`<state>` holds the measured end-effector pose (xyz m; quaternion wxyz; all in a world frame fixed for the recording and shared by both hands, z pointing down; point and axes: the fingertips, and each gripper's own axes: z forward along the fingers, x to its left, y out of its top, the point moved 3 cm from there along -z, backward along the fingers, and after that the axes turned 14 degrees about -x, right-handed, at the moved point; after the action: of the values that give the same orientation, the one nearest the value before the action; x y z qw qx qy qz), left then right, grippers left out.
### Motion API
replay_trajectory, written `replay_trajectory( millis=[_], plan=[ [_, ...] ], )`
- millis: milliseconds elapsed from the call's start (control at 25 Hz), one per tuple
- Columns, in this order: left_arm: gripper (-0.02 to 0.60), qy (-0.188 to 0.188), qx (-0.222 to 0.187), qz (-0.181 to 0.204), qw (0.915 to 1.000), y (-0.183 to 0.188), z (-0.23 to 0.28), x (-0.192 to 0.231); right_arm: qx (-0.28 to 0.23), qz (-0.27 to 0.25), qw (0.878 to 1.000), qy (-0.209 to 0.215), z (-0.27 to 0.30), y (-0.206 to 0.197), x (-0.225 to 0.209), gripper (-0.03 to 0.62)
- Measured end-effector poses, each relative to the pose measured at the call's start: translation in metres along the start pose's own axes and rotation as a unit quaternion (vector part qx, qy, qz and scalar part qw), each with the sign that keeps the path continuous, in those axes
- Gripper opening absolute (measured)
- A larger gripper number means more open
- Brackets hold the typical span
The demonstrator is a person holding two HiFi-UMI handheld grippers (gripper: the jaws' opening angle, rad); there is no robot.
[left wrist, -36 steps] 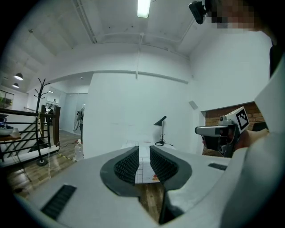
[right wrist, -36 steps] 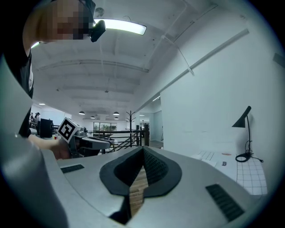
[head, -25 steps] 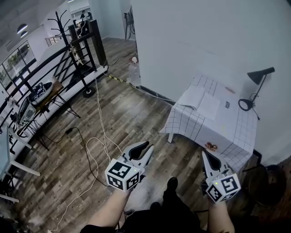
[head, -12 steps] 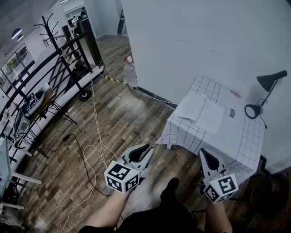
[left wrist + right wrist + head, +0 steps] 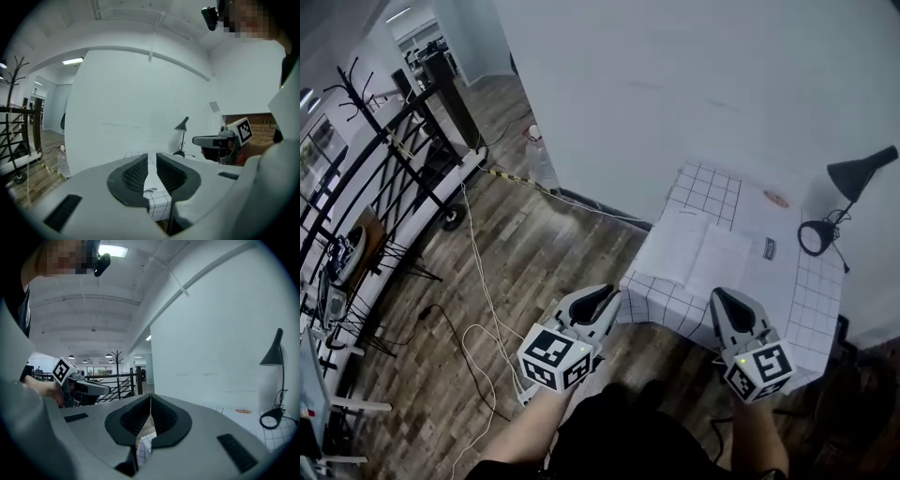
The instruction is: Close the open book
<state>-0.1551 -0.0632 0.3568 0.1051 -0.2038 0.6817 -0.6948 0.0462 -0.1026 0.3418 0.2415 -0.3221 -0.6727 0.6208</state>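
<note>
open book (image 5: 698,251) lies flat, pages up, on the checkered table (image 5: 814,305), right of centre in head view. left claw (image 5: 602,300) at lower centre: jaws a narrow slit apart, nothing between. right claw (image 5: 720,298) at lower right: jaws together (tips meet), empty. both short of the book.

The cloth (image 5: 811,302) was white with a thin black grid, the open book (image 5: 698,251) white, the lamp (image 5: 855,176) black, and the plank floor (image 5: 546,255) streaky brown.

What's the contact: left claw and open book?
Apart. Head view shows bare checked cloth between the left claw and the open book.
</note>
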Motion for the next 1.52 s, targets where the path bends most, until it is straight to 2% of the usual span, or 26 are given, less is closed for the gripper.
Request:
replay_trajectory(
  millis=[200, 280, 480, 680, 880, 1160, 1520],
  plan=[
    [0.063, -0.026, 0.012, 0.003, 0.9996, -0.003, 0.036, 0.032, 0.040, 0.003, 0.999, -0.013, 0.028, -0.027, -0.006, 0.007],
    [0.063, -0.034, 0.015, 0.002, 0.9993, -0.005, 0.046, 0.048, 0.052, 0.000, 0.998, -0.021, 0.042, -0.036, -0.004, 0.033],
    [0.063, -0.064, 0.040, 0.001, 0.9972, -0.026, 0.068, 0.082, 0.073, -0.001, 0.997, -0.040, 0.077, -0.060, -0.001, 0.044],
    [0.063, -0.087, 0.070, -0.014, 0.9936, -0.050, 0.082, 0.097, 0.101, -0.005, 0.993, -0.061, 0.098, -0.083, -0.006, 0.059],
    [0.063, -0.088, 0.077, -0.012, 0.9931, -0.071, 0.104, 0.112, 0.145, -0.018, 0.987, -0.062, 0.105, -0.122, -0.017, 0.080],
    [0.063, -0.100, 0.107, -0.018, 0.9891, -0.125, 0.125, 0.116, 0.187, -0.019, 0.980, -0.071, 0.110, -0.175, -0.033, 0.103],
    [0.063, -0.095, 0.130, -0.036, 0.9862, -0.177, 0.131, 0.120, 0.223, -0.029, 0.972, -0.069, 0.108, -0.231, -0.035, 0.125]
  ],
)
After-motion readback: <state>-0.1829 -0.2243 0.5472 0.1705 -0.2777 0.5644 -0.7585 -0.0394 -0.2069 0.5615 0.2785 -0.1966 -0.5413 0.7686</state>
